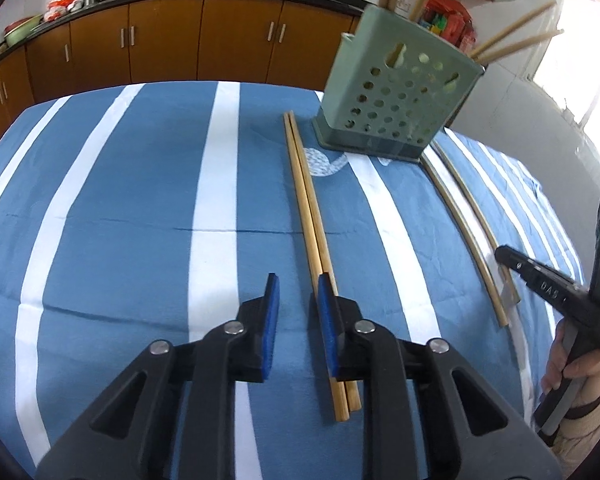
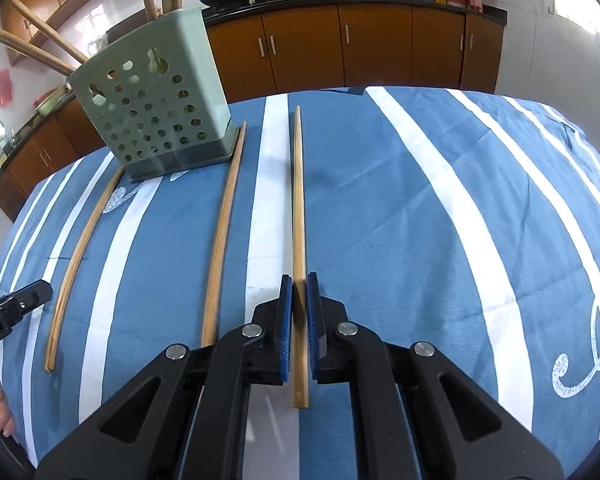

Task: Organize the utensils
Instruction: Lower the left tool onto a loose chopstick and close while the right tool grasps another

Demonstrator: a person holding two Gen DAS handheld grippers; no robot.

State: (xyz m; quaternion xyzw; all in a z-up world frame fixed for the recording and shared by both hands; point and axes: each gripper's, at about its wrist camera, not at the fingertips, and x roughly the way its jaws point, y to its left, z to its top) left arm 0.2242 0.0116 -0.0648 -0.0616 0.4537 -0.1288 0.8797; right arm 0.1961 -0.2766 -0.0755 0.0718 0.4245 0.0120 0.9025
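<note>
Black jaws of the left gripper [image 1: 298, 292] tilt down over a blue-and-white striped cloth [image 1: 140, 200], its blue foam pads [image 1: 274, 300] apart and gripping nothing; a pair of wooden chopsticks [image 1: 308, 204] lies just outside the right-hand pad. Seen from the right wrist, the right gripper [image 2: 299, 294] also points steeply down, its ribbed blue pads clamped on a single chopstick [image 2: 299, 200] that runs straight away toward the table's far edge. Another chopstick [image 2: 224, 224] lies beside it on the cloth, its far tip touching the base of a pale green plastic holder [image 2: 152, 120]. That holder, a squared tub pierced with round holes, stands upright near the far edge, with several chopsticks [image 2: 40, 44] leaning out of its top. All the sticks are slim, round, light-brown wood. A hand [image 1: 572, 364] grasps the right gripper's handle at the edge of the left view. Brown cabinets [image 2: 340, 48] under a dark counter line the wall behind.
</note>
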